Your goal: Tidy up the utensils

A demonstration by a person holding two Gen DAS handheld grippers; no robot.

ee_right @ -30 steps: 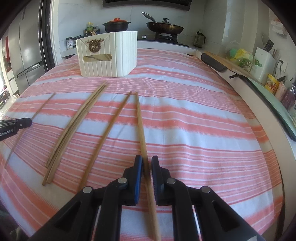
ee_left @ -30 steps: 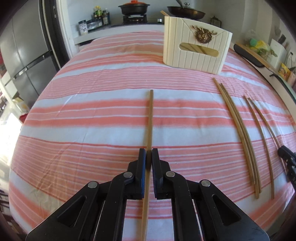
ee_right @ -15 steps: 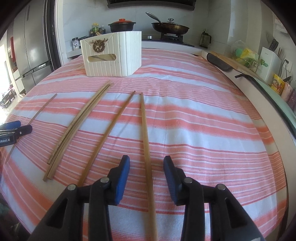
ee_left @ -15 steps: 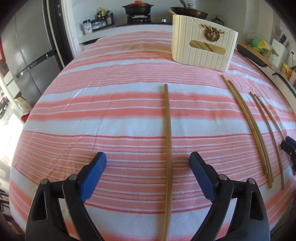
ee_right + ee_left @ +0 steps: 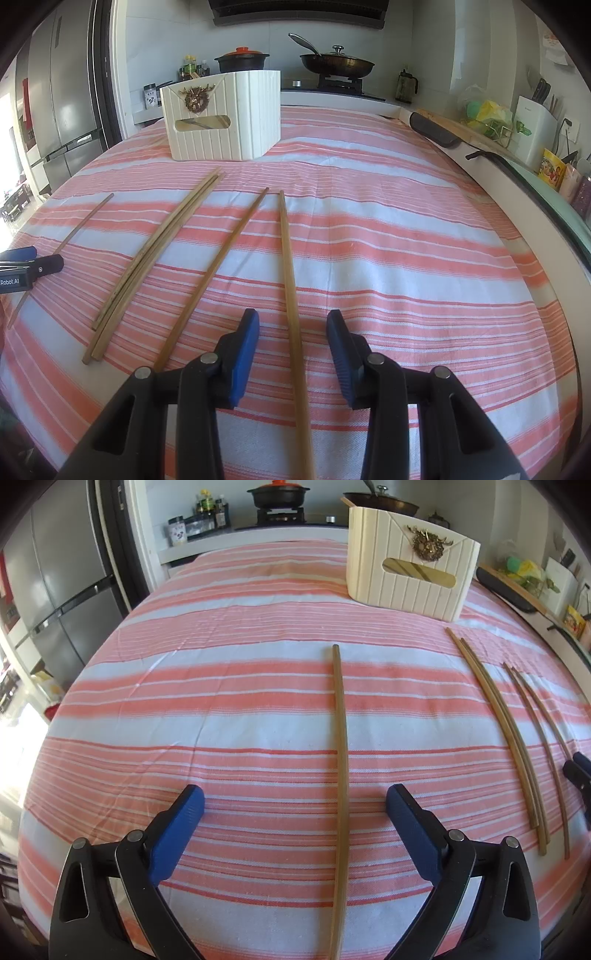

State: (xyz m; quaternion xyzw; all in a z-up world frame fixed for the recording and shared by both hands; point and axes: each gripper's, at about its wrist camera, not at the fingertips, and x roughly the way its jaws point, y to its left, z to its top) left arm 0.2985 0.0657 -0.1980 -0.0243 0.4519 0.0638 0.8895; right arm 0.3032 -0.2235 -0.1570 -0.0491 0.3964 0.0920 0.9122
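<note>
Five chopsticks [image 5: 290, 266] lie on the striped cloth [image 5: 406, 240], white box [image 5: 225, 118] at 11 o'clock; left gripper [image 5: 295, 805] and right gripper [image 5: 293, 325] both gape, each straddling one

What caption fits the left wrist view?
Open left gripper straddles one chopstick on striped cloth, cream box beyond.

Five loose chopsticks [image 5: 290, 273], one ribbed box [image 5: 225, 118], two pans [image 5: 336, 64]

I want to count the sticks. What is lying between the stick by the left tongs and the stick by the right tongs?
Three sticks: a touching pair and a single, seen from the right tongs.
</note>
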